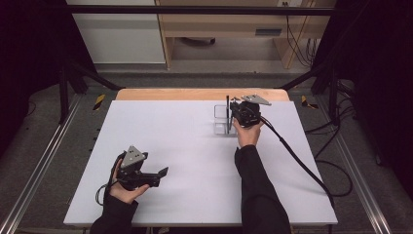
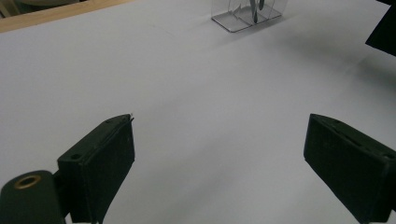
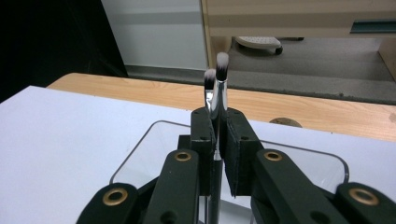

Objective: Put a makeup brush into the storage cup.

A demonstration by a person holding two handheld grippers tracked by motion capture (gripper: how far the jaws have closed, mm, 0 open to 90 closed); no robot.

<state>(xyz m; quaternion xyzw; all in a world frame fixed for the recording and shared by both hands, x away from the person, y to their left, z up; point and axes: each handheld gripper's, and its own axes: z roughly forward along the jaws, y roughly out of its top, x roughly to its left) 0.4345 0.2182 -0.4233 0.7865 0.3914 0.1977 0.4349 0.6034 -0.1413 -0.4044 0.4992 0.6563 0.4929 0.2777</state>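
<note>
Work in hand: the right gripper (image 1: 229, 113) held a makeup brush (image 3: 219, 88) upright over a clear plastic organiser (image 1: 220, 118), apparently to lower it into a compartment.
Right jaws: pressed together on the brush handle, pinching it, with the bristle tip (image 3: 222, 59) pointing up; the right gripper view showed a second bristle tip (image 3: 209, 77) just beside it, and whether that was another brush or a reflection could not be told.
Organiser: it stood on the white sheet (image 1: 185, 156) at about one o'clock from the table's middle, near the far wooden edge (image 1: 195, 93).
Left gripper (image 1: 163, 171): it rested at about eight o'clock, well apart from the organiser.
Left jaws: spread wide, nothing between them, the left pad (image 2: 109, 154) and right pad (image 2: 348, 161) over bare sheet.
Brush place: above the organiser's right-hand part in the high view; which compartment lay under it could not be told.
Doing it well: my judgement was to keep the handle plumb, centre it over one compartment before sinking, and loosen the pinch only once the butt rested on the bottom.
Risk: the light clear box could slide or tip if the handle caught a wall; a slow, straight descent seemed wise.
Spare hand: the left gripper could steady the organiser if it shifted.
</note>
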